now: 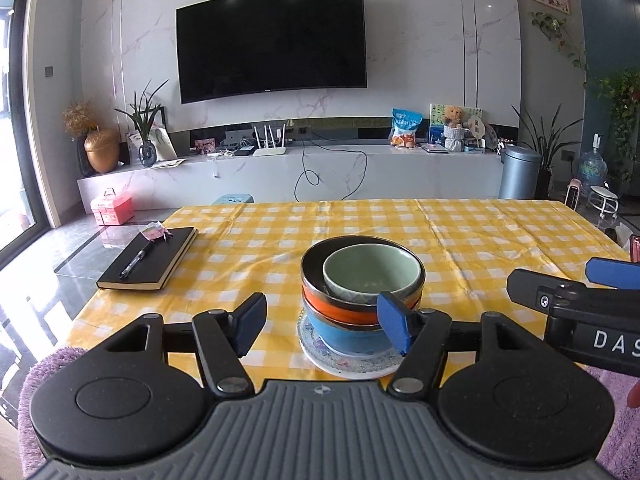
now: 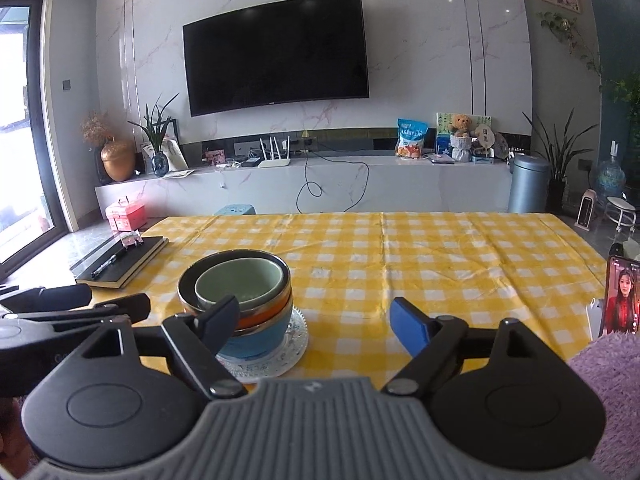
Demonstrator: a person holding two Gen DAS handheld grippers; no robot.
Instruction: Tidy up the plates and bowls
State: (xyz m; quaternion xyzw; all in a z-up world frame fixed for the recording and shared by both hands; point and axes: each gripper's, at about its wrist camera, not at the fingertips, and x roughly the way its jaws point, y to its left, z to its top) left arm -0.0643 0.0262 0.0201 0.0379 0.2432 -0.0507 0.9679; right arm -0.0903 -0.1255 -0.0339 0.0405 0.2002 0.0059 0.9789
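on the near part of a table under a yellow-and-white checked cloth [image 1: 360, 228] stands one stack of crockery: a patterned plate [image 1: 348, 362] at the bottom, a blue bowl [image 1: 348, 334] on it, an orange bowl [image 1: 340, 306] with a silvery rim nested in that, and a pale green bowl [image 1: 372, 270] sitting inside the orange one, pushed toward its right side. the left gripper [image 1: 324, 326] is low in front of the stack with its jaws spread wide and nothing between the pads; its right fingertip [image 1: 394, 326] overlaps the near right side of the orange and blue bowls in the left wrist view, but whether it touches them cannot be told, and its left fingertip [image 1: 251, 326] is over bare cloth to the left of the stack. the right gripper [image 2: 316, 326] also has its jaws wide apart and empty; its left fingertip [image 2: 218, 322] lies just in front of the stack's near side, contact unclear, while its blue right fingertip [image 2: 410, 326] is over open cloth well to the right. at the far left of the table lies a black notebook [image 1: 150, 258] with a pen [image 1: 136, 260] on it, and at the right edge a phone [image 2: 622, 298] stands with its screen lit. beyond the table a television [image 1: 272, 42] hangs on a marble wall.
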